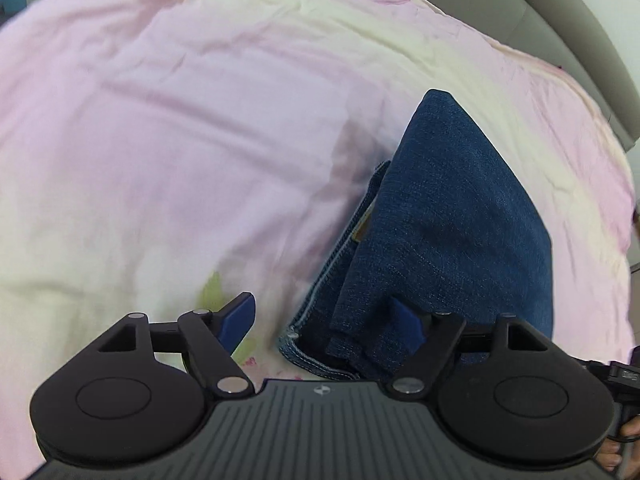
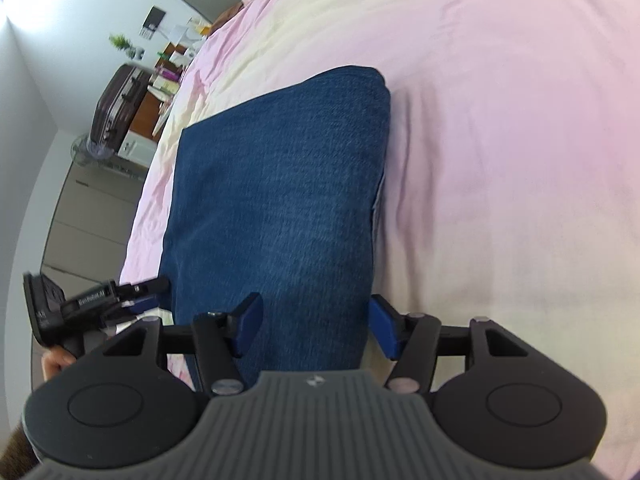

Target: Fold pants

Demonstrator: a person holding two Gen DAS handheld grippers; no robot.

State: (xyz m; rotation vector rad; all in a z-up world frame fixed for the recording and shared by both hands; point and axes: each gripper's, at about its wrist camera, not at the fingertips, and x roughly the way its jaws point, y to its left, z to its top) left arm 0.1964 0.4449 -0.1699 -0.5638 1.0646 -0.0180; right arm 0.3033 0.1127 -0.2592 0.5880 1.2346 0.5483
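Note:
Dark blue jeans (image 1: 440, 220) lie folded into a thick bundle on a pink and cream bedsheet (image 1: 160, 120). My left gripper (image 1: 324, 320) stands wide open over the bundle's near corner, where hems and a seam show; its right pad (image 1: 408, 320) is over the denim and its left pad is over the sheet. In the right wrist view the jeans (image 2: 280, 200) stretch away from my right gripper (image 2: 316, 326), which is open and straddles the near end without pinching it. The left gripper (image 2: 92, 304) shows at the left edge, held by a hand.
The bedsheet (image 2: 500, 160) spreads wide to the right of the jeans. A grey headboard (image 1: 560, 20) borders the bed. Beyond the bed's left edge stand a dark suitcase (image 2: 116, 104), a small fan (image 2: 86, 150) and a cluttered desk (image 2: 168, 68).

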